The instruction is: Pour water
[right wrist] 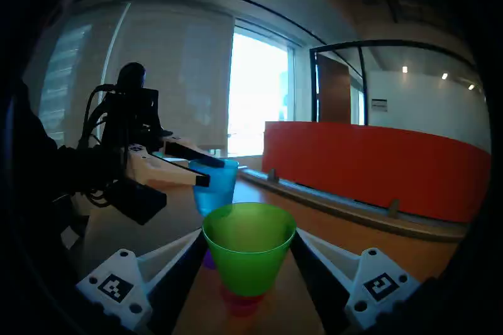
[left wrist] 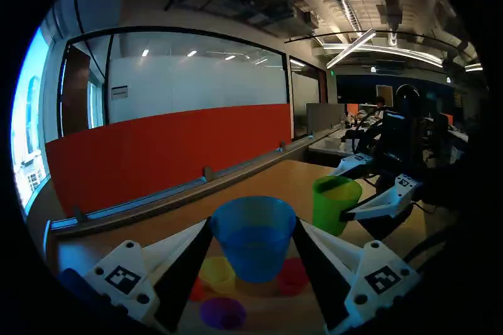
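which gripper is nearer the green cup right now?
Right. The right gripper has the green cup clamped between its fingers. The left gripper is apart from it, off to one side, holding the blue cup.

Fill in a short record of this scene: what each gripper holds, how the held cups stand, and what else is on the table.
left gripper: shut on blue cup, upright
right gripper: shut on green cup, upright
held cups: apart, not touching, neither tilted to pour
water: amount in either cup too unclear to tell
table: wooden; yellow cup, red cup and purple cup sit below the blue cup
background: red partition under a glass wall
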`<move>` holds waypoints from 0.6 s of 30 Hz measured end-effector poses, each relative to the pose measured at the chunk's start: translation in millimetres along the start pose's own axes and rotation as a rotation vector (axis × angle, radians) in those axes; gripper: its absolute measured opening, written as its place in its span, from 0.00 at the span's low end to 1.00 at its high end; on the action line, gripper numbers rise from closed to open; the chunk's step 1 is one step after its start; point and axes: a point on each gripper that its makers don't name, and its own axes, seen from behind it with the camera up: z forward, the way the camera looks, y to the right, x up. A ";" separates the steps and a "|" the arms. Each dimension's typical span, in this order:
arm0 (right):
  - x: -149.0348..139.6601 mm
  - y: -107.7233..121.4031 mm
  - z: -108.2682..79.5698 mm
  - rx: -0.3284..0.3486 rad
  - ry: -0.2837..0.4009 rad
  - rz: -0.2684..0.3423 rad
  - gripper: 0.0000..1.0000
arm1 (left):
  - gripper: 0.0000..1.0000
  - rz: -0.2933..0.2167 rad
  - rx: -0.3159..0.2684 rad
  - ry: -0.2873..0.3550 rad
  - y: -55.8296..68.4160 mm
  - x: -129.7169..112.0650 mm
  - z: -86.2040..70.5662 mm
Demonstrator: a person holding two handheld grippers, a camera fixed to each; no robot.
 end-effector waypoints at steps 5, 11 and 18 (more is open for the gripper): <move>-0.5 -0.2 0.9 0.006 0.004 0.005 0.92 | 0.88 -0.001 -0.003 0.004 0.7 -0.5 -0.6; 0.1 -1.5 1.9 0.019 0.003 0.017 0.91 | 0.88 -0.002 0.002 0.011 -0.6 -0.8 -1.6; 0.0 -1.5 3.1 0.029 -0.001 0.027 0.91 | 0.88 0.012 0.009 0.027 -2.2 2.3 -3.2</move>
